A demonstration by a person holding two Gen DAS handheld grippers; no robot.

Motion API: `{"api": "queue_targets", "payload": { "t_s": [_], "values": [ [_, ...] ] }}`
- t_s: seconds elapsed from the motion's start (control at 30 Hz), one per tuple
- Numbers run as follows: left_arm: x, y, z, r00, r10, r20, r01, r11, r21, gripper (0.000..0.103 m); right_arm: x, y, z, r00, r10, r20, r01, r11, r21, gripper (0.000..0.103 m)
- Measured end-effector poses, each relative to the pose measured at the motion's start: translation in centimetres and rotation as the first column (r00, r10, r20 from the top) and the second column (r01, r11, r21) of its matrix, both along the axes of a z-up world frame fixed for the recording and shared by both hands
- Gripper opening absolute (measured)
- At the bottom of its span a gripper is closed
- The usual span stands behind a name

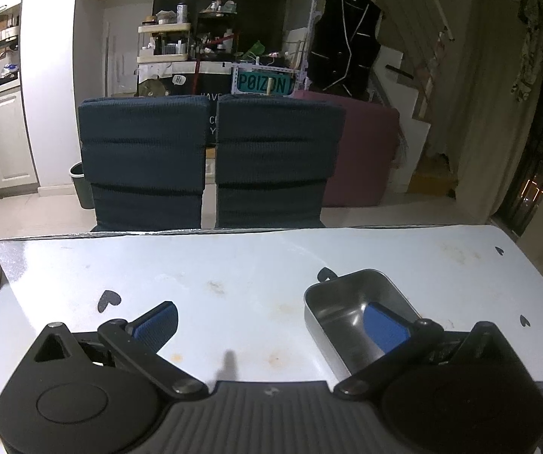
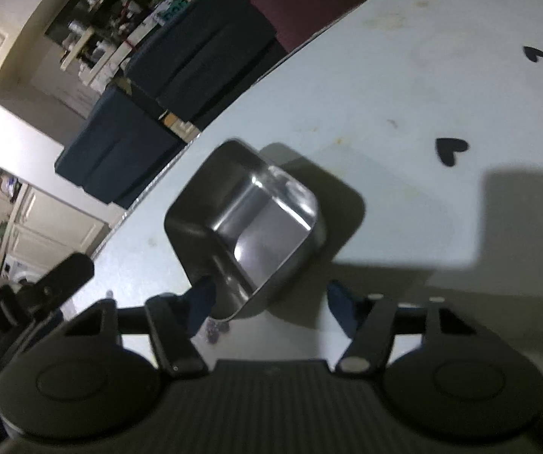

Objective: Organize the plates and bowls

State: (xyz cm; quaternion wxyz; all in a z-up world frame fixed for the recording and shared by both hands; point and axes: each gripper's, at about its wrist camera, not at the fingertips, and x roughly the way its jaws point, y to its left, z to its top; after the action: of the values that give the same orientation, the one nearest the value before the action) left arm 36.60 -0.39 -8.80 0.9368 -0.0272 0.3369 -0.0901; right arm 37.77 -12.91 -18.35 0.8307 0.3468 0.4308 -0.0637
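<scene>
The right gripper (image 2: 271,302) is seen with its jaws apart, straddling the near wall of the steel bowl (image 2: 249,219) — no pad visibly presses the metal, so nothing is gripped yet. The left gripper (image 1: 271,325) is spread wide, its right finger (image 1: 385,327) lying over the same steel bowl (image 1: 351,314) without holding it. The bowl rests upright on the white table (image 1: 233,265) and is empty. No plates or stack are shown; the organizing is judged barely begun, with this bowl unplaced.
</scene>
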Motion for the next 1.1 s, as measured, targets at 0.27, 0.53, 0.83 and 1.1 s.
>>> {"api": "queue_targets", "payload": {
  "t_s": [0.27,0.53,0.83,1.1],
  "values": [
    [-0.3,-1.0,-0.2,0.999,-0.034,-0.001,0.034,0.999,0.033,0.102,-0.1,-0.8,-0.3,0.998,0.070,-0.007,-0.070,0.996,-0.058,0.043],
    [0.1,-1.9,-1.2,0.992,-0.089,-0.090,0.092,0.995,0.028,0.078,-0.1,-1.8,1.1,0.993,0.117,-0.004,-0.116,0.982,-0.152,0.010],
    [0.6,-1.8,-2.8,0.966,-0.111,-0.233,0.097,0.993,-0.072,0.035,-0.5,-2.5,1.4,0.990,0.138,-0.009,-0.137,0.969,-0.206,0.007],
    [0.8,-2.4,-3.9,0.954,-0.100,-0.281,0.093,0.995,-0.038,0.017,0.2,-1.5,1.8,0.978,0.209,-0.023,-0.208,0.940,-0.272,0.006]
  ]
}}
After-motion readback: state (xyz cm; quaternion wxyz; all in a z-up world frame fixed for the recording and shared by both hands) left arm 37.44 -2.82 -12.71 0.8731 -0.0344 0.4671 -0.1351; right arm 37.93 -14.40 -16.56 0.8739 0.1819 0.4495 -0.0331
